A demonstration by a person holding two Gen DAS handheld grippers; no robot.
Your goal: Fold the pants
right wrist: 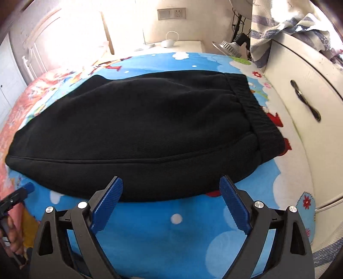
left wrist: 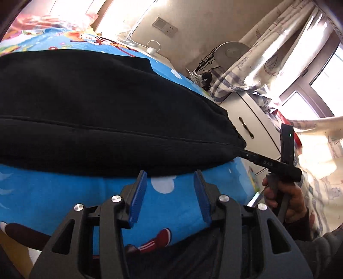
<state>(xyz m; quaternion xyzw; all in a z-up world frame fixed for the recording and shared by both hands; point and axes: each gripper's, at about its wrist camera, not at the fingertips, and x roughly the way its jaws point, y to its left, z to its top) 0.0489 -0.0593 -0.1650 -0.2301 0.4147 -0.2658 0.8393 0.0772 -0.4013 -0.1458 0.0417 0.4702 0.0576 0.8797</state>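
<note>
The bed cover (right wrist: 178, 216), bright blue with cartoon clouds and figures, fills the lower half of both views, and spread across it lie the black pants (right wrist: 150, 133), already doubled into 1 thick slab. Their long axis runs left to right across the bed, with the ribbed waistband (right wrist: 257, 111) at the right end, close to the white cabinet (right wrist: 300, 90), and the narrower end trailing off to the left. Here is the relation that matters: the pants sit just ahead of both grippers, their near long edge lying crosswise right in front of the fingertips. The right gripper (right wrist: 170, 206) hangs over the blue cover at about the middle of that near edge, jaws spread wide, nothing between the blue pads, no cloth touched. The left gripper (left wrist: 170, 195) hovers off the same edge, jaws parted to a moderate gap, also empty, with only a white cloud on the cover showing between them. In the left view the right tool's black body shows at the corner of the cloth, with the hand (left wrist: 287, 199) gripping its handle. My read is that the next fold goes end over end, so each gripper needs to travel sideways to an end; the right looks nearer the waistband. Around them: curtains (left wrist: 268, 64) blown out by sun, a wall socket (right wrist: 171, 14), a small white lamp (right wrist: 169, 41) on the nightstand.
</note>
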